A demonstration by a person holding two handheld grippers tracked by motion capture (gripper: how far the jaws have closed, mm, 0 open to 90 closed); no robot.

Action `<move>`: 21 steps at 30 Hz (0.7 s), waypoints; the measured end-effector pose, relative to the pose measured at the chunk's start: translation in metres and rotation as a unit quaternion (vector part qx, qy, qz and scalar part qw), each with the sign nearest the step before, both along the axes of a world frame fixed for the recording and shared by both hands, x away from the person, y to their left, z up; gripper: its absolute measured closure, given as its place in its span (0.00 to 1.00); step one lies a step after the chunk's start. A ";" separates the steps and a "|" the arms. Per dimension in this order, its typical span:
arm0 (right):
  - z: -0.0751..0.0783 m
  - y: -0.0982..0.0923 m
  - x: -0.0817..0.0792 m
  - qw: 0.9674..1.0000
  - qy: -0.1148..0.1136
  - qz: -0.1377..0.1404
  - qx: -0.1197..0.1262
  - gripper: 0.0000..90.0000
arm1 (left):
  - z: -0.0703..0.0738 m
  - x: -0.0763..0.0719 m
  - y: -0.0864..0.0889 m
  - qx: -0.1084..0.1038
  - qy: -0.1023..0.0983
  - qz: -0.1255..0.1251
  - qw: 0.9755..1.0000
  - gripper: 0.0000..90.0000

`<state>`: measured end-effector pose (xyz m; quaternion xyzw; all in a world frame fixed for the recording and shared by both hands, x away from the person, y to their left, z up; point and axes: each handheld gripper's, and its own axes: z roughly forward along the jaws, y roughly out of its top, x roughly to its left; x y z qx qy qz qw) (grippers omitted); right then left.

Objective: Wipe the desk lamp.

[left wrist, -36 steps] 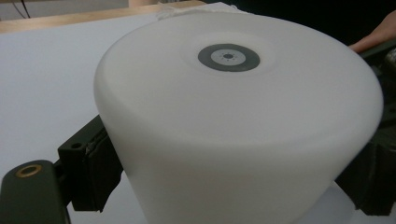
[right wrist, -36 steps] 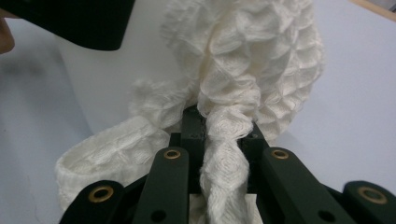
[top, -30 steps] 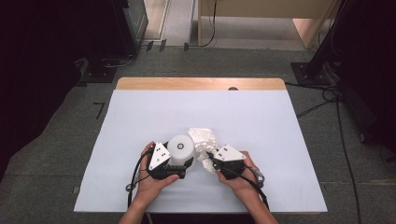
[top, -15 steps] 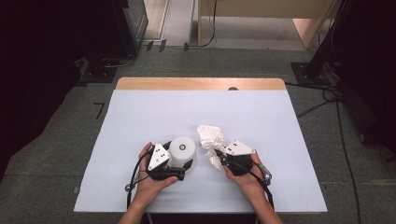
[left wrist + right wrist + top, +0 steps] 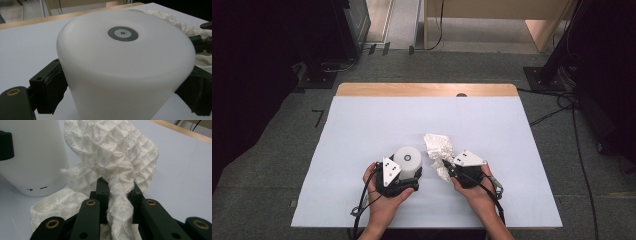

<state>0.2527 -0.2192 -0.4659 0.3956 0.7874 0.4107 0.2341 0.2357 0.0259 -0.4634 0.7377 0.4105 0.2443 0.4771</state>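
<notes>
Left gripper [image 5: 404, 170] clamps a white canister [image 5: 407, 159] between its jaws, upright on the table [image 5: 362, 130]. Just right, the right gripper [image 5: 446, 165] pinches a crumpled white cloth [image 5: 437, 145]; hold the canister steady while wiping.

The tub [image 5: 408, 161] stood on the table [image 5: 362, 130], near the front. The cloth [image 5: 438, 146] was just to its right, partly lying on the table.
</notes>
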 end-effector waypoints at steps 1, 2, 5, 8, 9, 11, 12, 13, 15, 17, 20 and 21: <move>0.000 0.000 0.000 1.000 0.001 0.001 0.000 0.85 | 0.000 0.000 0.001 -0.002 -0.001 -0.002 1.000 0.09; 0.000 0.001 0.000 1.000 0.000 0.004 0.001 0.85 | 0.000 0.001 0.001 -0.001 -0.001 -0.005 1.000 0.09; 0.001 0.003 -0.002 1.000 -0.005 0.010 0.004 0.85 | 0.000 0.004 0.007 -0.006 0.000 -0.025 1.000 0.09; 0.007 0.005 -0.005 1.000 -0.014 0.020 0.018 0.85 | 0.002 0.010 0.018 -0.024 0.009 -0.052 0.998 0.09; 0.010 0.005 -0.007 0.999 -0.019 0.026 0.025 0.85 | 0.002 0.012 0.022 -0.032 0.012 -0.064 0.997 0.09; 0.017 0.007 -0.011 0.998 -0.032 0.040 0.037 0.85 | 0.004 0.015 0.027 -0.046 0.017 -0.089 0.995 0.10; 0.021 0.009 -0.013 0.997 -0.040 0.047 0.041 0.85 | 0.006 0.015 0.028 -0.048 0.017 -0.101 0.994 0.10; 0.025 0.011 -0.016 0.997 -0.046 0.054 0.044 0.85 | 0.007 0.015 0.029 -0.050 0.016 -0.107 0.993 0.10; 0.032 0.015 -0.020 0.995 -0.062 0.063 0.045 0.85 | 0.011 0.016 0.030 -0.051 0.019 -0.126 0.990 0.10; 0.038 0.018 -0.024 0.994 -0.073 0.065 0.048 0.86 | 0.013 0.016 0.029 -0.064 0.028 -0.148 0.986 0.10; 0.045 0.020 -0.029 0.992 -0.090 0.068 0.064 0.86 | 0.013 0.016 0.025 -0.070 0.046 -0.167 0.982 0.10; 0.046 0.021 -0.030 0.990 -0.096 0.073 0.070 0.86 | 0.012 0.016 0.023 -0.071 0.051 -0.170 0.982 0.10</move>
